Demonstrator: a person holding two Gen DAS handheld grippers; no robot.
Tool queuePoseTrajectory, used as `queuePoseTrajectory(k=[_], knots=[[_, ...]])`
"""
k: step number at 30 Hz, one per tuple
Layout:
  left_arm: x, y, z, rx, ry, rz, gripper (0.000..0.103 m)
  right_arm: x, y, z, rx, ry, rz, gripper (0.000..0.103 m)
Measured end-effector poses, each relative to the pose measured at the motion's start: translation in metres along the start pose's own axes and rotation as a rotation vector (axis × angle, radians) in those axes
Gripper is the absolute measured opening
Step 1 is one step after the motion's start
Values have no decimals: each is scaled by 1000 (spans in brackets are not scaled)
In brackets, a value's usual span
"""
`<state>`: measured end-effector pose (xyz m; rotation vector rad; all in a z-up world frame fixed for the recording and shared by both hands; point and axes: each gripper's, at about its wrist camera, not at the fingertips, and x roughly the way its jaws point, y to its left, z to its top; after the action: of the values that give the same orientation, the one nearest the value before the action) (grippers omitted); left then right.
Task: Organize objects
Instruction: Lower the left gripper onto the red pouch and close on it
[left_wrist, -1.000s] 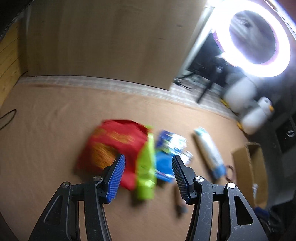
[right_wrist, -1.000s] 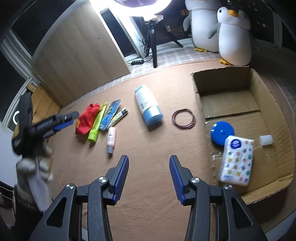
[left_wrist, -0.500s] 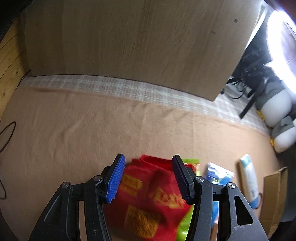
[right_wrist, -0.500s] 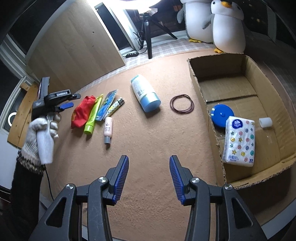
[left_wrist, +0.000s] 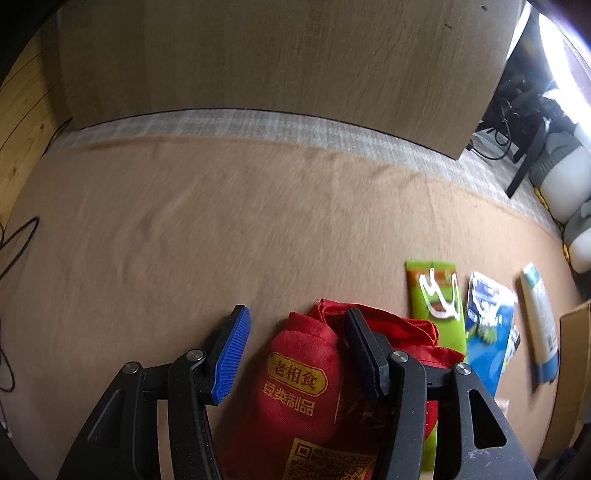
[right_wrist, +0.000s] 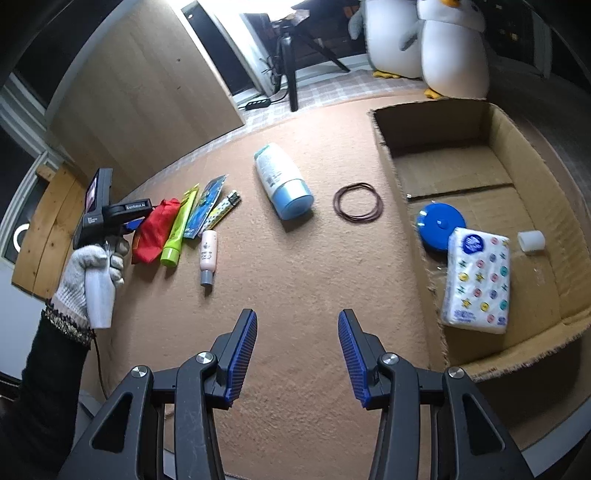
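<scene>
Lowered since 1 second ago, my left tongs (left_wrist: 295, 343) now straddle the red bag (left_wrist: 303, 387), parted, not gripping; my right tongs (right_wrist: 297, 354) hover apart, holding nothing.

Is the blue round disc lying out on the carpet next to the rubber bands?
No, the blue round disc lies inside the cardboard box, beside the tissue pack.

red pouch (left_wrist: 303, 384): lower part cut off by frame edge | right side hidden behind left claw (left_wrist: 297, 332) finger | carpet (left_wrist: 184, 221): blurred
</scene>
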<state>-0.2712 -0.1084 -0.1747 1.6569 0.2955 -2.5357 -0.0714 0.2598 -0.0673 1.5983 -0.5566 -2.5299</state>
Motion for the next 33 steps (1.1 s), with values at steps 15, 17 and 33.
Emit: queuePoseTrajectory(k=[15, 17, 33], knots=[[-45, -4, -110, -36, -18, -16, 58, 19, 40, 8, -126, 33, 80, 42], [-51, -10, -127, -37, -17, -26, 58, 23, 44, 6, -138, 42, 88, 42], [-111, 5, -199, -43, 0, -198, 73, 36, 63, -21, -145, -22, 115, 57]])
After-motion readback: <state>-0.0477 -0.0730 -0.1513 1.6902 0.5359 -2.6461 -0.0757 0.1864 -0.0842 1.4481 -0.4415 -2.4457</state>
